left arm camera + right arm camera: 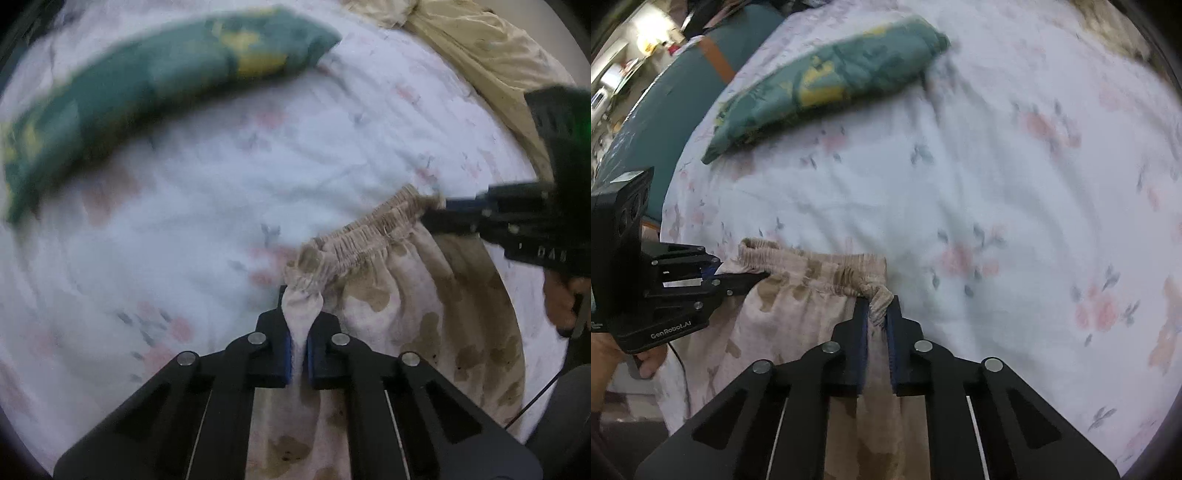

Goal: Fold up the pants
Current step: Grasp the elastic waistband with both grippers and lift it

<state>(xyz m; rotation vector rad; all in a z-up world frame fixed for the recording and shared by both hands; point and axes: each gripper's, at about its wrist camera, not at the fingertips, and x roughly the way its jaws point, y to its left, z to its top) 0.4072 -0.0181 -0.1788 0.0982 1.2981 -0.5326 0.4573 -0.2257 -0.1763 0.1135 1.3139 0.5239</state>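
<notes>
Over the bed (997, 166), near the green pillow (842, 81): pants (406, 302) being held up by the waistband.
Left gripper (298, 343) and right gripper (877, 325) are each pinching a waistband end, keeping it taut so the legs are hanging straight for folding.

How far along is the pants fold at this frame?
Early. Done: left gripper and right gripper each clamp an end of the pants waistband, stretched between them above the floral bedsheet. Left: no fold visible yet; laying flat and folding remain.
</notes>
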